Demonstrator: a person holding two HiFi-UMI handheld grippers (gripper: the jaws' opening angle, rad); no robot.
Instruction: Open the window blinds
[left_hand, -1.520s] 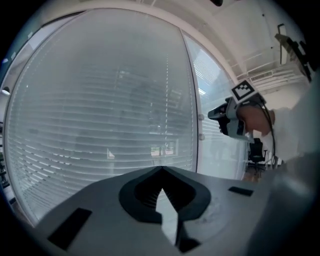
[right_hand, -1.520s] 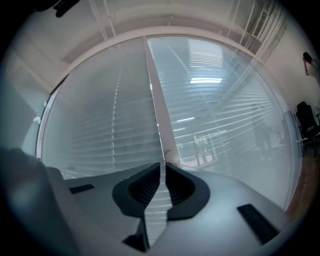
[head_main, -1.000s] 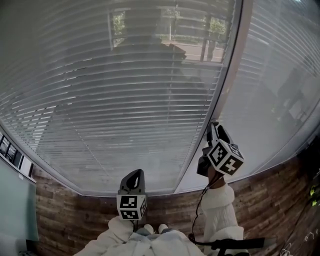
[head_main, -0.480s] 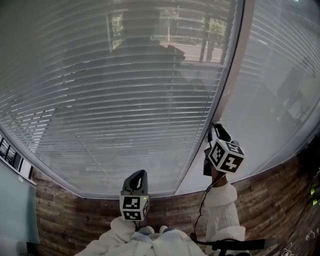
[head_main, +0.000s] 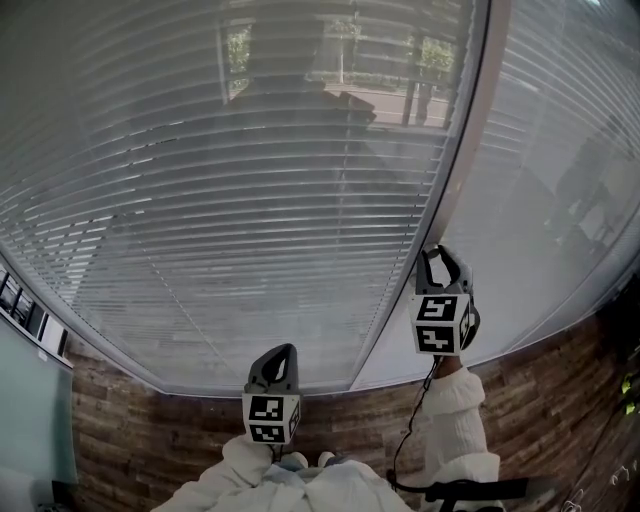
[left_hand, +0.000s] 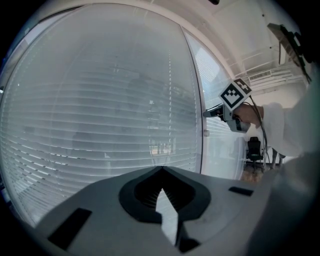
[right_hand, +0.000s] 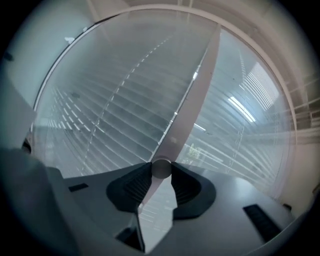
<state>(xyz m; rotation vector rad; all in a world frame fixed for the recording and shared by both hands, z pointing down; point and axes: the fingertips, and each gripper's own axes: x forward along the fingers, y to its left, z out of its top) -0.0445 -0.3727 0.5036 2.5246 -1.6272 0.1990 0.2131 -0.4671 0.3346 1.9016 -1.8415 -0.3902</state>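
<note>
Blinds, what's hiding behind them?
Through the blinds, bits of trees and a street show faintly near the top. The slats cover most of the outside, so the rest cannot be seen.

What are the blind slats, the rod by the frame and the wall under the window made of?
Slats: thin, pale, faintly glossy strips, probably painted aluminium or plastic. Rod: smooth, round, pale grey, likely plastic; hard to tell. Wall: brown staggered planks with uneven tones, matt wood or wood-look cladding.

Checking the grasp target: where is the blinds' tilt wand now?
Head view right, beside the window mullion: the tilt wand sits clamped in the right hand-held gripper.
</note>
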